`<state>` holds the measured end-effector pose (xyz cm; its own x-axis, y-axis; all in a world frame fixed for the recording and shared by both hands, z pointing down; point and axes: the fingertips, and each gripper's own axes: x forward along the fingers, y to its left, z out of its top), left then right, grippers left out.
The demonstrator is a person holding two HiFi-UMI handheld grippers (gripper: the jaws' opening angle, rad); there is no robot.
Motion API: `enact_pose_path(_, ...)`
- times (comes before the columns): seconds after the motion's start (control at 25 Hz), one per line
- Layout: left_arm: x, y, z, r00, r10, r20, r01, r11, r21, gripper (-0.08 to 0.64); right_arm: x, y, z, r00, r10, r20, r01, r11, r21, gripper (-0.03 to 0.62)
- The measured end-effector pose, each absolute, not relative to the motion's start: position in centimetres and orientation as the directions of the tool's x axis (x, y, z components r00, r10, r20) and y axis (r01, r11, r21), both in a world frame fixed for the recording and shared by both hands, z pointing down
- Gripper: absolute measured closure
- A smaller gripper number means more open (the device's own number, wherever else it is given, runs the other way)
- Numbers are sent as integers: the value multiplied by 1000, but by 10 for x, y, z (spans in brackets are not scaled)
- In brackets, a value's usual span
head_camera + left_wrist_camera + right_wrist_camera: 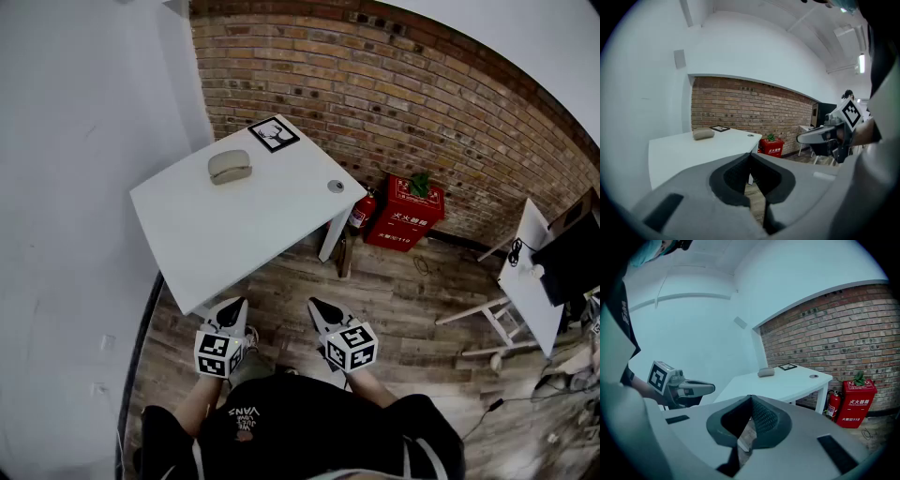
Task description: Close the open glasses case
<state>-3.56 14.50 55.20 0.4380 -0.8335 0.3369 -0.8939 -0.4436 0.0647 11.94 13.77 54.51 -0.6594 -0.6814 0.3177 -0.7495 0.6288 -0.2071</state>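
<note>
Light in the head view is bright, soft and even — the white counter comes close to glare, and only a soft shadow lies under it on the wooden floor. The wide lens bows the brick wall into an arc and stretches the edges. Both gripper views sit in a round frame with black corners. In the left gripper view a ceiling lamp glows at the upper right, and the left gripper, close to the lens, looks soft. The right gripper view carries a blue-green cast — the right gripper is soft too, the far room sharper.
</note>
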Motion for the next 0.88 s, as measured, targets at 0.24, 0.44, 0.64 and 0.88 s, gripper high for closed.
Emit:
enact_pose_path(0.24,-31,151,544,436,-844,312,-895,-442,57,554,122,142,539,-680,-675,287,-733,639,-234,592)
enact_pose_path(0.44,-30,146,547,451,-836,314,-889,-453,71,361,121,132,536,-684,-688,241,-728,629,-271,573)
enact_pose_path(0.64,-34,121,550,465,-824,323,-880,-470,68,275,115,112,538,-696,-676,242,-716,632,-297,423)
enact_pose_path(0.88,-33,65,552,496,-805,326,-863,-497,88,270,109,63,540,-685,-677,269,-728,616,-302,407)
